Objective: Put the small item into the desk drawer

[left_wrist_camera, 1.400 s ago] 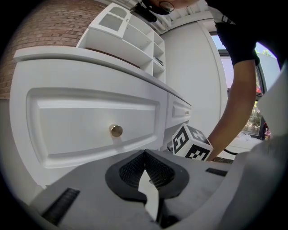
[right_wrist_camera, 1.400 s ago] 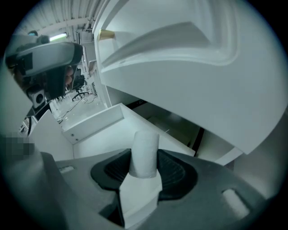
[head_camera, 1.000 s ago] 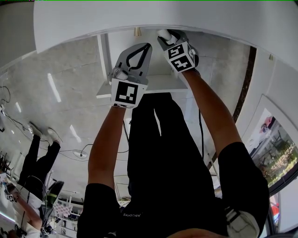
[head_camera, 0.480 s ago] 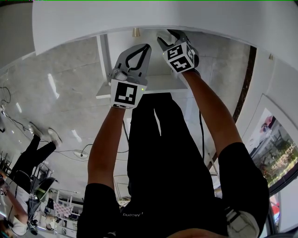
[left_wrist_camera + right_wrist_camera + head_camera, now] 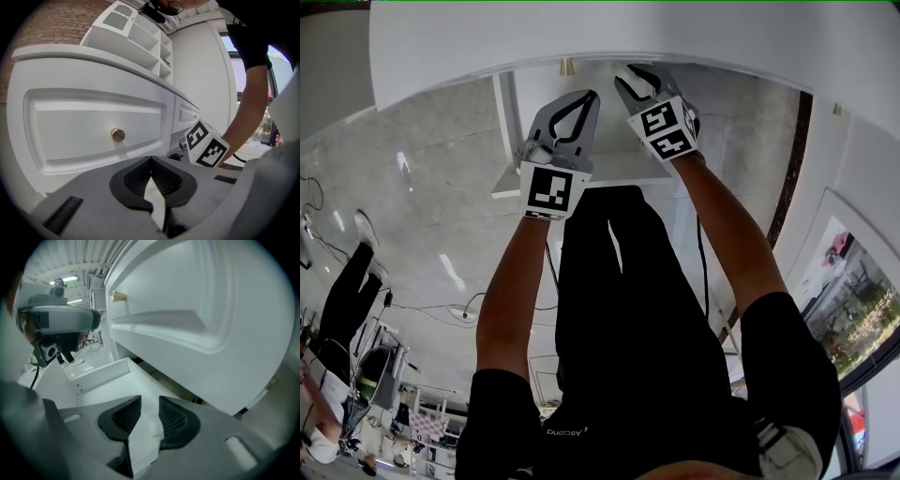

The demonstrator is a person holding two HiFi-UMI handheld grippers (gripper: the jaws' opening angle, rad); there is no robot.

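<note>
Above the open drawer (image 5: 98, 375), right tongs (image 5: 149, 400) (just closing) stand half-apart, empty; left tongs (image 5: 150, 159) pinched shut.

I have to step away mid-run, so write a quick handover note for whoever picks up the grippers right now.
Left gripper: shut, nothing seen in it, held before the closed drawer front with the brass knob.
Right gripper: above the open drawer, jaws apart and just been closing, gripping nothing; only the white drawer interior shows between them.
Small item: not made out in any view, so delivery is unconfirmed.
Left to do: check that it lies inside the drawer, then probably push the drawer shut.
</note>
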